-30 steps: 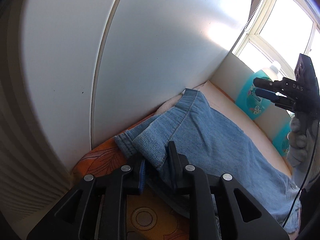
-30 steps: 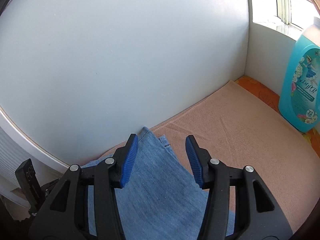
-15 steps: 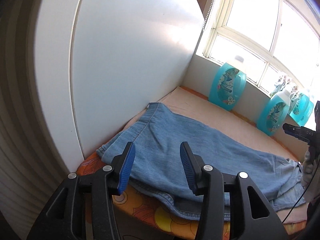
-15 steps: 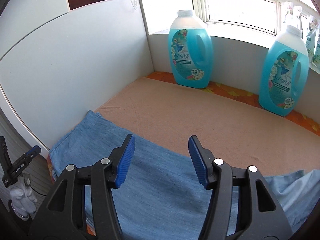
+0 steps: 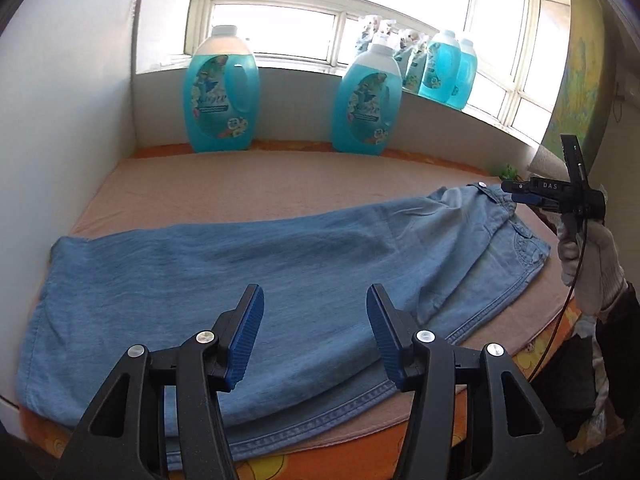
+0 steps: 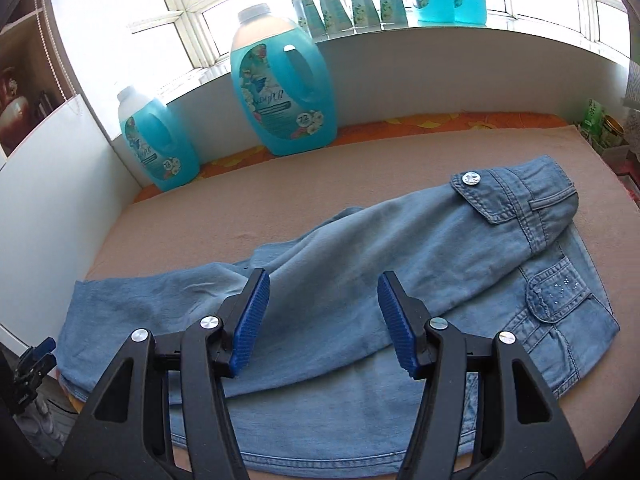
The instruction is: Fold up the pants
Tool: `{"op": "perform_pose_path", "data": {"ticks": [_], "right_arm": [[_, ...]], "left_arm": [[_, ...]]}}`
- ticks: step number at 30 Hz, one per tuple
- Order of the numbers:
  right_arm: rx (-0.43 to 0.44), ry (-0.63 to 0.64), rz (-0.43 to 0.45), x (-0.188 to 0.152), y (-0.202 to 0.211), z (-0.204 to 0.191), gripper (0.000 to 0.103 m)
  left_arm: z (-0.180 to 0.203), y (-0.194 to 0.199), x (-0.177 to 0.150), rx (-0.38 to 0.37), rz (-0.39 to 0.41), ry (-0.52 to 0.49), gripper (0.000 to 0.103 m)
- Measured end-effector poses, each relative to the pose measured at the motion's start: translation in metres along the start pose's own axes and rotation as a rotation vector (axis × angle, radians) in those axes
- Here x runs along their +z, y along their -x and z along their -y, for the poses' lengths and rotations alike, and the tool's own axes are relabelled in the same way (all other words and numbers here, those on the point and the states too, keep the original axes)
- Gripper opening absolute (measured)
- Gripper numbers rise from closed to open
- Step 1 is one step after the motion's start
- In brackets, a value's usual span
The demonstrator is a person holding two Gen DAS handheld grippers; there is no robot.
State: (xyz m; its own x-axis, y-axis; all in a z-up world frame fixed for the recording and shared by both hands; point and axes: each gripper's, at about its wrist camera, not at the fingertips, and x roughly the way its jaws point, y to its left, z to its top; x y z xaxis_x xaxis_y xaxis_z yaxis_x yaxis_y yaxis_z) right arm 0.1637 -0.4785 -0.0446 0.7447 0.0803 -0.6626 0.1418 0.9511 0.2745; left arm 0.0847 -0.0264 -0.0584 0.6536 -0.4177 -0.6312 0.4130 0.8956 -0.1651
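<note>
Pants (image 5: 280, 264) lie flat, bare towel (image 5: 280, 184) beyond their far edge.

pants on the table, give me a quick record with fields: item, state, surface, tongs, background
item: denim pants
state: lying flat, folded lengthwise, one leg over the other; waistband button up
surface: beige towel over an orange patterned cloth
left tongs: open, have just been opening, nothing between them
right tongs: open, empty, above the pants
background: blue detergent bottles by the window

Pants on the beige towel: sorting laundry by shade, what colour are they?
Light blue denim pants, clearest in the right wrist view.
</note>
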Motion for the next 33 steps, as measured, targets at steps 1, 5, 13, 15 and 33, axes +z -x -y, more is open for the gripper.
{"op": "perform_pose_path", "data": {"ticks": [1,5,13,15,33], "right_arm": [[-0.02,-0.026,0.003,0.0,0.004,0.017,0.059],[-0.072,-0.142,0.01,0.0,0.014,0.074,0.059],[-0.172,-0.301,-0.018,0.01,0.005,0.159,0.059],[-0.184,-0.34,-0.022,0.013,-0.001,0.176,0.059],[-0.109,-0.525,-0.11,0.042,-0.084,0.227,0.059]], "left_arm": [[0.01,-0.006,0.002,-0.024,-0.014,-0.027,0.053],[0.05,-0.03,0.011,-0.111,-0.057,-0.133,0.053],[0.127,-0.075,0.019,-0.221,-0.131,-0.362,0.053],[0.142,-0.084,0.021,-0.254,-0.145,-0.398,0.053],[0.193,-0.169,0.027,-0.316,-0.329,-0.491,0.051]]}}
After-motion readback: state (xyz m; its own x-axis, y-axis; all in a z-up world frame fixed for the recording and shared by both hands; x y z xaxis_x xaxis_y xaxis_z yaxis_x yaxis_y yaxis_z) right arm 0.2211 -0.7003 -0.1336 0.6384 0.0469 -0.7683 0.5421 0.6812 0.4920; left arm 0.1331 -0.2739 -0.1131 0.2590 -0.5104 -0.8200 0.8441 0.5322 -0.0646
